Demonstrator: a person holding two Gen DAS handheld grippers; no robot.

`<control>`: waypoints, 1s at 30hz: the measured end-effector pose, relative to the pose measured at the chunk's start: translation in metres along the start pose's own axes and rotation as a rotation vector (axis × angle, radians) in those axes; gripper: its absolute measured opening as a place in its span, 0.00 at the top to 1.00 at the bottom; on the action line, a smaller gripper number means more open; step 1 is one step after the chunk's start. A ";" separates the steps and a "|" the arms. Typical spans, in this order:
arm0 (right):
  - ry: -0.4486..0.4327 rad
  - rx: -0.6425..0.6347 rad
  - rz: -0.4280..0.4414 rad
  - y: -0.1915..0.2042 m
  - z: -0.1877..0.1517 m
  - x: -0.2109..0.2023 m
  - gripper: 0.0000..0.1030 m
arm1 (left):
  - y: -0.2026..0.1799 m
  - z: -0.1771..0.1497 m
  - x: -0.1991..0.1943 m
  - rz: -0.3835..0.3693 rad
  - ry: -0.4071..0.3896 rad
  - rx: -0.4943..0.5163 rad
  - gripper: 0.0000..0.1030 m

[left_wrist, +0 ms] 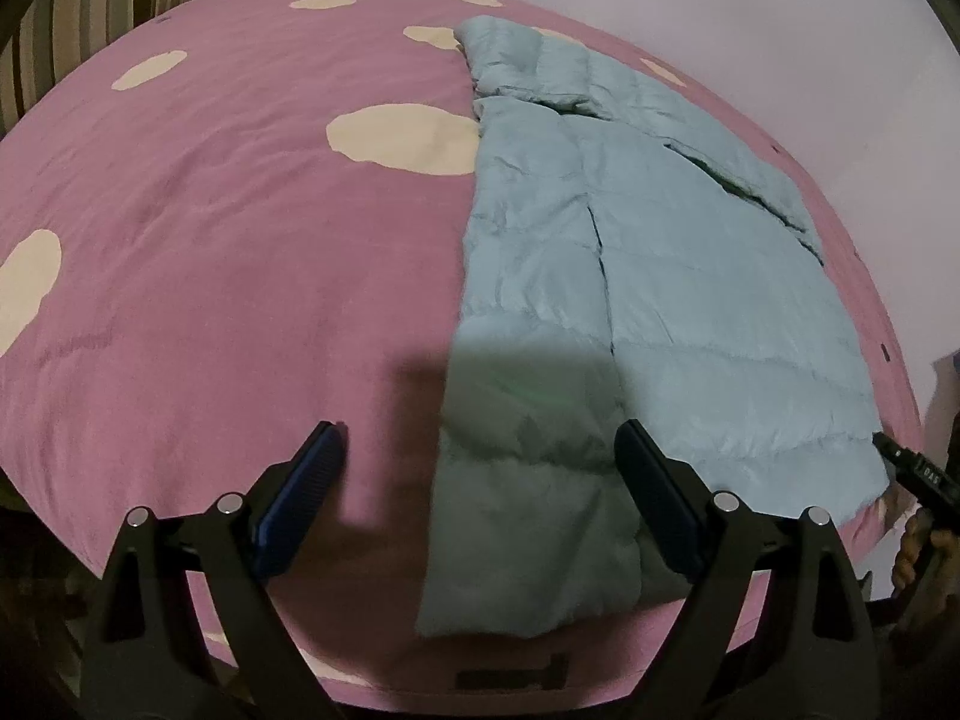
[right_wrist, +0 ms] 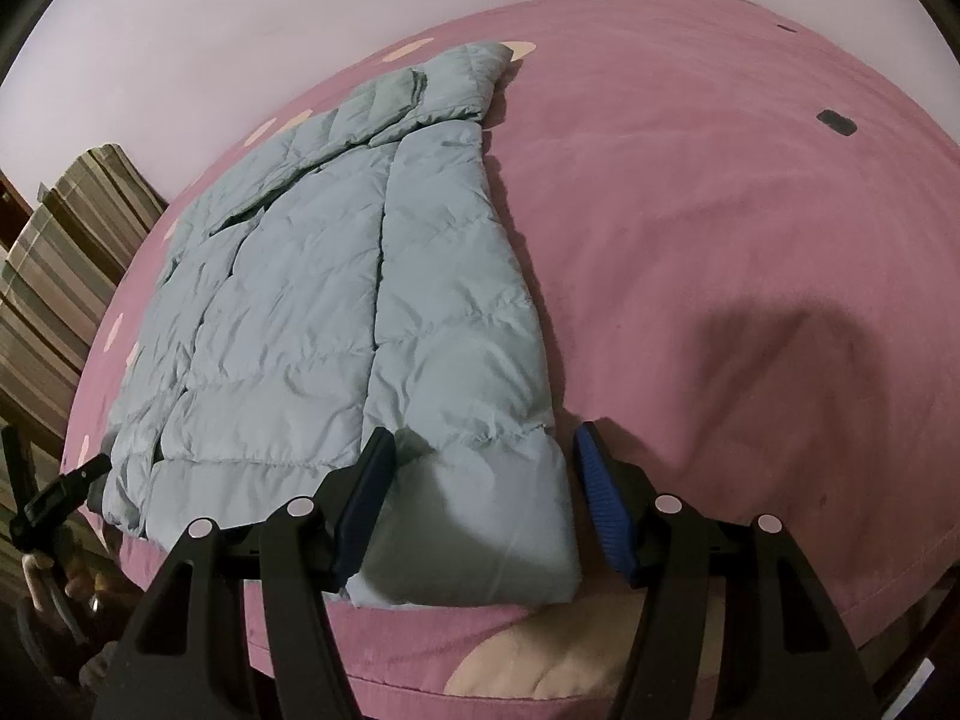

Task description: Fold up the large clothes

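The left gripper stands wide open with nothing between its blue-padded fingers, poised over the near hem of a light blue puffer jacket, one finger over bare cover and the other over the quilted fabric; whether the fingers touch the cloth cannot be told. The right gripper is likewise spread wide and holds nothing, its fingers straddling the jacket's near corner at the hem. The jacket lies flat on a pink bedcover with cream spots, its long axis running from the hem, close to the near edge of the bed, away to the collar, which points toward the far pale wall. One side panel is folded in over the front, leaving a straight lengthwise edge. In the left wrist view the jacket fills the right half of the bed; in the right wrist view it lies left of centre, with open pink cover to its right. A striped cloth hangs beyond the bed.
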State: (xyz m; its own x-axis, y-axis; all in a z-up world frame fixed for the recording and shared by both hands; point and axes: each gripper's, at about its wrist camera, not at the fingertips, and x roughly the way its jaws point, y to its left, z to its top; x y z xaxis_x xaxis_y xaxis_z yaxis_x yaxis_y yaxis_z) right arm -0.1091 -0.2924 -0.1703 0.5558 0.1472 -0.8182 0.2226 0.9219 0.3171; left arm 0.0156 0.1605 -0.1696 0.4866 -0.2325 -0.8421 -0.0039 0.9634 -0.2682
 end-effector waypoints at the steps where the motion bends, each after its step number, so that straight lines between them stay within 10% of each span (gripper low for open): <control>1: 0.001 0.006 0.006 -0.001 0.001 0.000 0.40 | 0.002 0.003 0.001 -0.017 0.008 -0.005 0.11; 30: 0.029 -0.045 0.044 0.012 0.002 0.009 0.50 | -0.017 0.015 0.018 -0.128 0.040 0.087 0.32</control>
State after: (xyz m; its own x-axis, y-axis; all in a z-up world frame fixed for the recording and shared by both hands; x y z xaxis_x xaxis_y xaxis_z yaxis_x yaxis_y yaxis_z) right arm -0.0997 -0.2807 -0.1732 0.5410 0.1973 -0.8176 0.1620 0.9294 0.3315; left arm 0.0376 0.1423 -0.1732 0.4429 -0.3577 -0.8221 0.1328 0.9330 -0.3344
